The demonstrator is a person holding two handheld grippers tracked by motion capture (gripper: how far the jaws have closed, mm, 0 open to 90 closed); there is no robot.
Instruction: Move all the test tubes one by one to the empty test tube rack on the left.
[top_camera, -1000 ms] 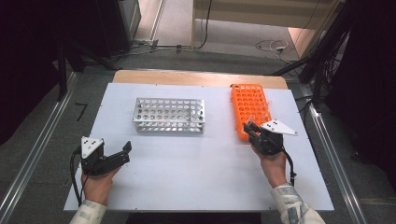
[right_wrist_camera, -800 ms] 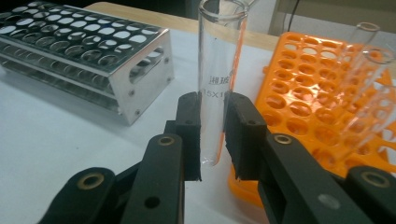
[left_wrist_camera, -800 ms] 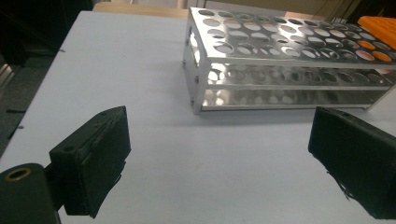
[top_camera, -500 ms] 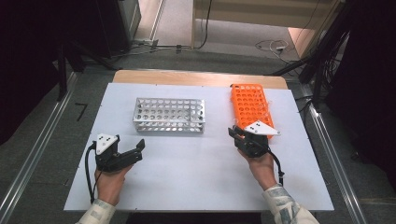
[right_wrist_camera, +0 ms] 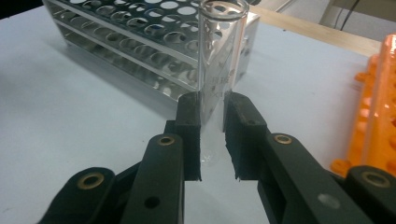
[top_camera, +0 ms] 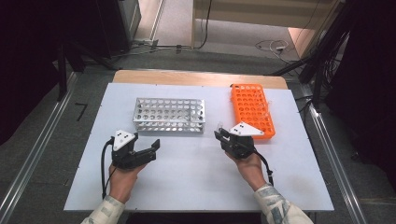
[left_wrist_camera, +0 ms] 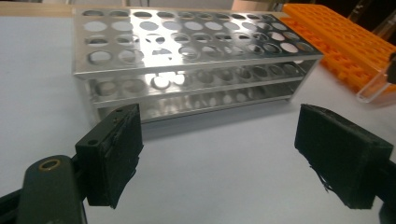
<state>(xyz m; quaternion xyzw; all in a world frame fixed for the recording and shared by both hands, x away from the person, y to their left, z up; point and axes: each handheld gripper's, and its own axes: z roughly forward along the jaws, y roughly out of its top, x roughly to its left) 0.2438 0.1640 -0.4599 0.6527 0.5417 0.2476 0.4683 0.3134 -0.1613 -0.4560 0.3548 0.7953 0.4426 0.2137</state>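
Right gripper view: I am pinching a thin, slippery, fragile glass tube [right_wrist_camera: 219,56] low between the right gripper [right_wrist_camera: 212,135] pads; the left gripper [left_wrist_camera: 219,154], spread and empty, has just been narrowing.

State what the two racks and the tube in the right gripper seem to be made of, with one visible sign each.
Silver rectangular rack: probably polished metal; it mirrors the light.
Orange rectangular rack: likely moulded plastic; matt, evenly coloured.
Clear round tube, clamped in the right gripper: glass or clear plastic; the rack shows through it.

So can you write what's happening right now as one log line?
right gripper: shut on clear glass test tube | left gripper: open, jaws just closing a bit, nothing between | silver metal rack: empty
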